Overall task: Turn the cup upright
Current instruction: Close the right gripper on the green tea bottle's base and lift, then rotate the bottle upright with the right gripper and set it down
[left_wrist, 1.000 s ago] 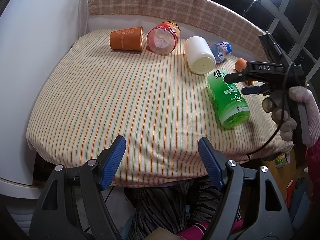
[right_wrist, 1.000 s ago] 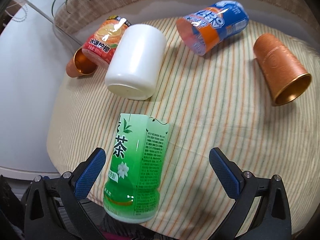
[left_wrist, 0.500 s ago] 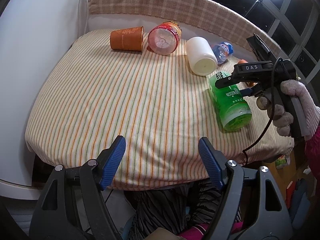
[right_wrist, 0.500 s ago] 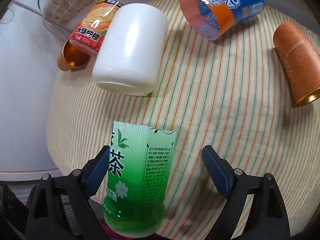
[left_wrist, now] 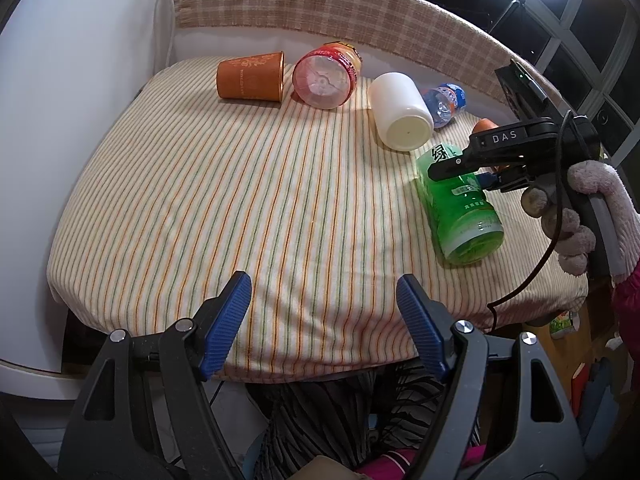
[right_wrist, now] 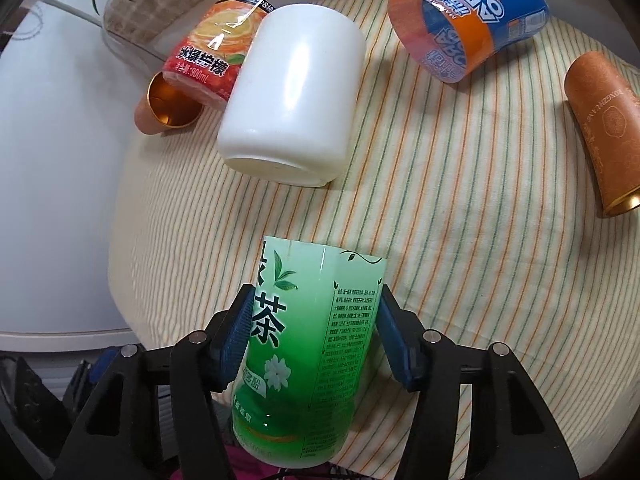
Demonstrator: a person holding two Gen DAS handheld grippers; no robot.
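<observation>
The green tea cup (right_wrist: 308,344) lies on its side at the near right edge of the striped tablecloth (left_wrist: 248,208), base toward the edge at six o'clock, cut mouth pointing to twelve. The right gripper (right_wrist: 314,334) straddles it mid-body, blue pads (right_wrist: 236,332) pressed on either flank, so it reads as clamped on the cup, which rests on the cloth. The good move from here, I'd say: keep the squeeze gentle, since thin plastic may buckle, lift slightly, then rotate so the base drops and the mouth rises. Mind the white cup (right_wrist: 294,92) lying at twelve o'clock, near the mouth. The left gripper (left_wrist: 324,320) hovers wide and empty over the near edge, well apart.
</observation>
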